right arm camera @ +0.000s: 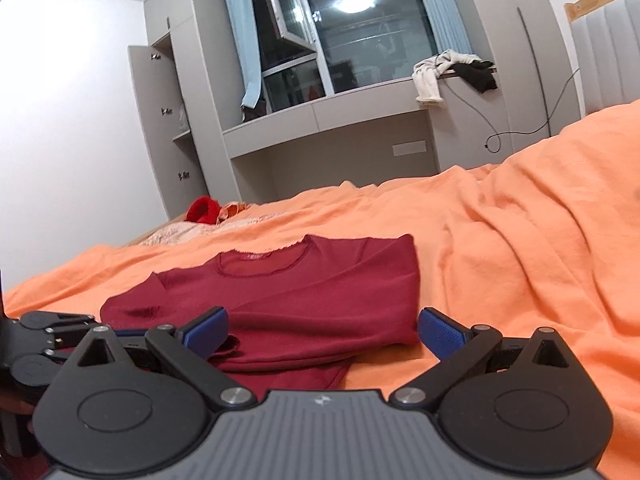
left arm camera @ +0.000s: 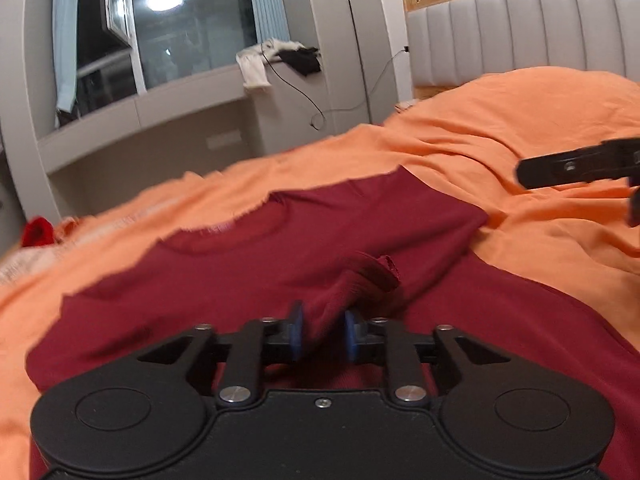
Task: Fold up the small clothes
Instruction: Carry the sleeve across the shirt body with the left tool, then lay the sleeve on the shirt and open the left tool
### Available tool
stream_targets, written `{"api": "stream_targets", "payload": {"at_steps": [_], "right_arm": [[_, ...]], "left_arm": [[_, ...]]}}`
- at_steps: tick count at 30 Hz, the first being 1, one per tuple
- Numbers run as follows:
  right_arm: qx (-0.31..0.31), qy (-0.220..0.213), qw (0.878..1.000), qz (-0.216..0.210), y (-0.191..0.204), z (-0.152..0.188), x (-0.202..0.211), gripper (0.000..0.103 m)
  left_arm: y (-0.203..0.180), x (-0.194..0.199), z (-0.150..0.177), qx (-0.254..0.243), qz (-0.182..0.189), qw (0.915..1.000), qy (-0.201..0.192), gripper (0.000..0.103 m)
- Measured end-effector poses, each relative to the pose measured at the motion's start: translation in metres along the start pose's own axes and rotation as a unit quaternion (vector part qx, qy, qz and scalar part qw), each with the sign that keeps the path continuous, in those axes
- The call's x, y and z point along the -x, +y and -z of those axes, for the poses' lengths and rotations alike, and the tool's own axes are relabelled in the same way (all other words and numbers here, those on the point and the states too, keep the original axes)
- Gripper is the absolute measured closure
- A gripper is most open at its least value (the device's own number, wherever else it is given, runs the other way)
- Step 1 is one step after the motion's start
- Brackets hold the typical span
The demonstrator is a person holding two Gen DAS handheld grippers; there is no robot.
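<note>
Item, dark red top (right arm camera: 304,292), flat on my orange bedspread (right arm camera: 500,248), one sleeve folded across: left gripper (left arm camera: 325,334) parted around the sleeve cuff (left arm camera: 360,280), right gripper (right arm camera: 322,332) wide, empty; I judge folding partway done.

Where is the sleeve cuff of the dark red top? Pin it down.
In the left wrist view the cuff lies on the dark red top, just ahead of the left gripper.
</note>
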State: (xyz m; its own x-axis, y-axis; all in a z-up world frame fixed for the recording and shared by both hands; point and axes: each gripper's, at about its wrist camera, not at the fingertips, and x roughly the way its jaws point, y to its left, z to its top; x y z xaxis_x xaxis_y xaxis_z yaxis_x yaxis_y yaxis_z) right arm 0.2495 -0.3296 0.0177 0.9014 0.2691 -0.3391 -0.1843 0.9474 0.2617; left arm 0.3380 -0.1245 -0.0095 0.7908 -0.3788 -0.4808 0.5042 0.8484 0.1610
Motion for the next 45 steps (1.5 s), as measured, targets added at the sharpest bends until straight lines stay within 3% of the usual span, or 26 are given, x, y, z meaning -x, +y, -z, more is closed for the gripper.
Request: {"api": "stream_targets", "payload": {"at_steps": [3, 5, 10, 13, 16, 19, 23, 26, 27, 28, 30, 32, 37, 41, 45], "right_arm": [[0.025, 0.010, 1.000, -0.003, 0.011, 0.002, -0.009, 0.000], [0.049, 0.017, 0.999, -0.002, 0.022, 0.003, -0.016, 0.000], [0.101, 0.040, 0.994, -0.003, 0.043, 0.011, -0.033, 0.000], [0.126, 0.060, 0.990, 0.000, 0.052, 0.019, -0.042, 0.000], [0.139, 0.067, 0.988, 0.002, 0.056, 0.023, -0.047, 0.000], [0.134, 0.050, 0.990, 0.001, 0.056, 0.021, -0.045, 0.000], [0.112, 0.021, 0.993, -0.010, 0.056, 0.011, -0.045, 0.000], [0.111, 0.028, 0.993, -0.011, 0.061, 0.008, -0.057, 0.000], [0.117, 0.037, 0.992, -0.011, 0.063, 0.010, -0.062, 0.000], [0.125, 0.050, 0.991, -0.011, 0.066, 0.012, -0.068, 0.000], [0.149, 0.090, 0.985, -0.005, 0.071, 0.020, -0.081, 0.000], [0.162, 0.122, 0.979, 0.003, 0.074, 0.026, -0.092, 0.000], [0.148, 0.129, 0.981, -0.005, 0.070, 0.027, -0.096, 0.000], [0.140, 0.131, 0.981, -0.009, 0.066, 0.026, -0.097, 0.000], [0.143, 0.119, 0.982, -0.012, 0.065, 0.026, -0.089, 0.000]], "left_arm": [[0.015, 0.009, -0.002, 0.031, 0.015, 0.9994, 0.008, 0.045], [0.028, 0.019, -0.001, 0.053, 0.009, 0.9985, 0.006, 0.037], [0.082, 0.042, -0.013, 0.105, -0.064, 0.9924, 0.000, 0.024], [0.126, 0.044, -0.010, 0.153, -0.135, 0.9790, 0.003, 0.021], [0.174, 0.040, -0.006, 0.199, -0.209, 0.9575, 0.008, 0.016], [0.223, 0.029, 0.004, 0.260, -0.257, 0.9302, 0.032, 0.017], [0.271, 0.012, 0.021, 0.338, -0.266, 0.9026, 0.026, 0.024], [0.292, -0.001, 0.039, 0.407, -0.235, 0.8829, 0.011, 0.048], [0.296, -0.005, 0.045, 0.421, -0.223, 0.8790, 0.009, 0.062], [0.299, -0.010, 0.049, 0.429, -0.208, 0.8791, 0.017, 0.077], [0.296, -0.017, 0.051, 0.427, -0.188, 0.8842, 0.022, 0.092], [0.293, -0.018, 0.049, 0.415, -0.188, 0.8903, 0.014, 0.097], [0.287, -0.013, 0.045, 0.395, -0.217, 0.8926, 0.012, 0.099], [0.288, -0.017, 0.053, 0.401, -0.216, 0.8900, 0.030, 0.098], [0.292, -0.006, 0.057, 0.422, -0.201, 0.8838, 0.018, 0.085]]}}
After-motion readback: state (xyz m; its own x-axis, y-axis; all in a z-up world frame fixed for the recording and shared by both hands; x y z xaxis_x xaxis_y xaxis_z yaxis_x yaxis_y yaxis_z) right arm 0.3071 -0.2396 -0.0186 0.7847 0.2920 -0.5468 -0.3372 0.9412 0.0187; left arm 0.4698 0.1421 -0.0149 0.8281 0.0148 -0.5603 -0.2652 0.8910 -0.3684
